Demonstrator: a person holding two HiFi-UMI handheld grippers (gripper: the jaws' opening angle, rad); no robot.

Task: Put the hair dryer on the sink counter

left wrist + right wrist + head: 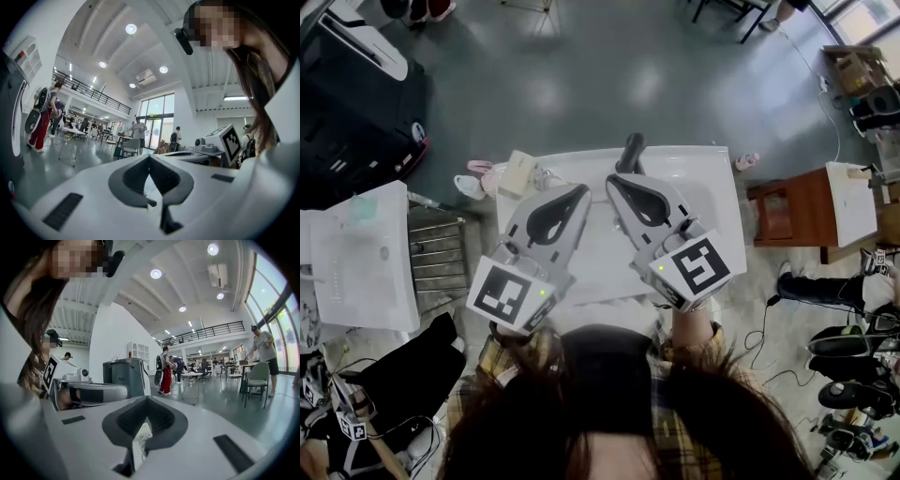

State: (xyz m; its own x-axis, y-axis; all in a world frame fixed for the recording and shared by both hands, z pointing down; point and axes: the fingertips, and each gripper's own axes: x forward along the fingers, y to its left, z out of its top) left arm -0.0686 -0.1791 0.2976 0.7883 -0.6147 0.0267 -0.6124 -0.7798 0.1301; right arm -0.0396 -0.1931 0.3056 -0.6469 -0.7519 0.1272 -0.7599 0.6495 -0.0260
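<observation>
Closest to us, both grippers hang side by side over the near half of the white table [712,178]. The left gripper [582,191] has its jaws closed tip to tip with nothing in them. The right gripper [613,180] is the same: jaws pressed together, empty. Their tips angle toward each other, near but not touching.

The table's near edge runs right under the marker cubes. A grey slatted rack [441,248] sits just beside the left edge. Off the right edge there's a brown wooden stool [783,211], with only a narrow strip of floor between it and the table.

At the table's far left corner sits a beige boxy thing [517,172] with what looks like a cord next to it. It may be the hair dryer, but we honestly can't tell from here. A dark stubby piece [630,150] stands at the middle of the far edge, just past the right gripper's tips.

A pink slipper [747,161] lies by the far right corner. Beyond the far edge the grey floor [581,84] is wide open. Both gripper views look out level across a big hall, with people, desks and chairs [258,376] well away from us.
</observation>
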